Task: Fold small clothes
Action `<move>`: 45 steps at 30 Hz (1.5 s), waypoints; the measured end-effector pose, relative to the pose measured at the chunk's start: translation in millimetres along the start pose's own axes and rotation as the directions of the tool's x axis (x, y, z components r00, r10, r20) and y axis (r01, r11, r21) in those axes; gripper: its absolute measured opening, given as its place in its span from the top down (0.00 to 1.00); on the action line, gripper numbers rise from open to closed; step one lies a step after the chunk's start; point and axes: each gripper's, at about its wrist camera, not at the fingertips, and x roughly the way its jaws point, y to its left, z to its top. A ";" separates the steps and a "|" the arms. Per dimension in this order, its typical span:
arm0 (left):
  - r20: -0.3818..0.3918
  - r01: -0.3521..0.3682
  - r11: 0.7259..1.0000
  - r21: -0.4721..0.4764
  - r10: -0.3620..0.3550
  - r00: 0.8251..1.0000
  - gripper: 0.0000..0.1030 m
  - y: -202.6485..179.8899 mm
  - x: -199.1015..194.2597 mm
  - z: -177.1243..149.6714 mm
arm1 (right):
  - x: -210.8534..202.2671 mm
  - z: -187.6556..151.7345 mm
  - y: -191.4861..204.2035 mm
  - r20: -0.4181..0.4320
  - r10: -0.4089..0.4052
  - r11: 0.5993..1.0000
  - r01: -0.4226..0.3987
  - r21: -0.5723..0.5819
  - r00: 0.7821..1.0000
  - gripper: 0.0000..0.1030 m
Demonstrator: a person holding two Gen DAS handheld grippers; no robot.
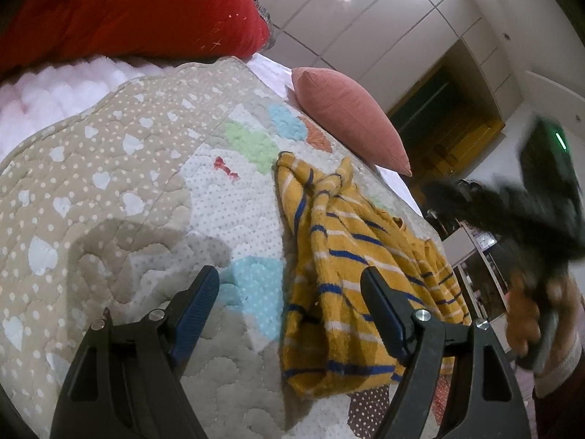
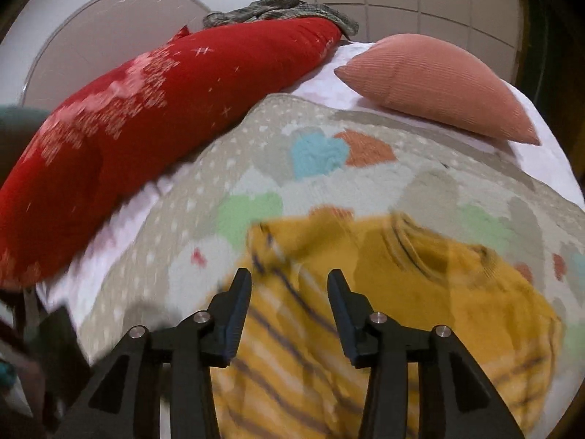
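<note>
A small yellow garment with blue and white stripes [image 1: 351, 267] lies crumpled on a quilted patchwork bedspread [image 1: 128, 190]. My left gripper [image 1: 289, 281] is open and empty, low over the quilt, with its right finger over the garment's left part. In the right wrist view the same garment [image 2: 420, 292] is blurred and spreads below and to the right of my right gripper [image 2: 289, 281], which is open and empty just above it. The right gripper's body and the hand holding it [image 1: 541, 241] show blurred at the right of the left wrist view.
A large red cushion [image 2: 146, 117] lies along the bed's left side, with a white fluffy blanket [image 1: 55, 87] below it. A pink pillow [image 2: 438, 84] sits at the far right of the bed. White wardrobe doors [image 1: 365, 18] stand behind.
</note>
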 end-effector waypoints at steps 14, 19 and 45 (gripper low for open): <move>0.031 -0.265 0.937 0.226 0.265 0.964 0.24 -67.5 -18.6 -53.2 | -49.5 -103.9 -70.1 -0.043 -0.023 0.987 0.029 0.160 0.999 0.47; 0.058 -0.292 0.907 0.304 0.289 0.956 0.24 -81.9 -19.3 -61.0 | -37.1 -126.7 -70.5 -0.060 0.019 0.973 -0.004 0.229 0.998 0.47; 0.005 -0.295 0.917 0.269 0.305 0.952 0.24 -73.1 -8.6 -59.7 | -30.7 -135.6 -58.7 -0.047 0.009 0.980 0.001 0.197 0.999 0.43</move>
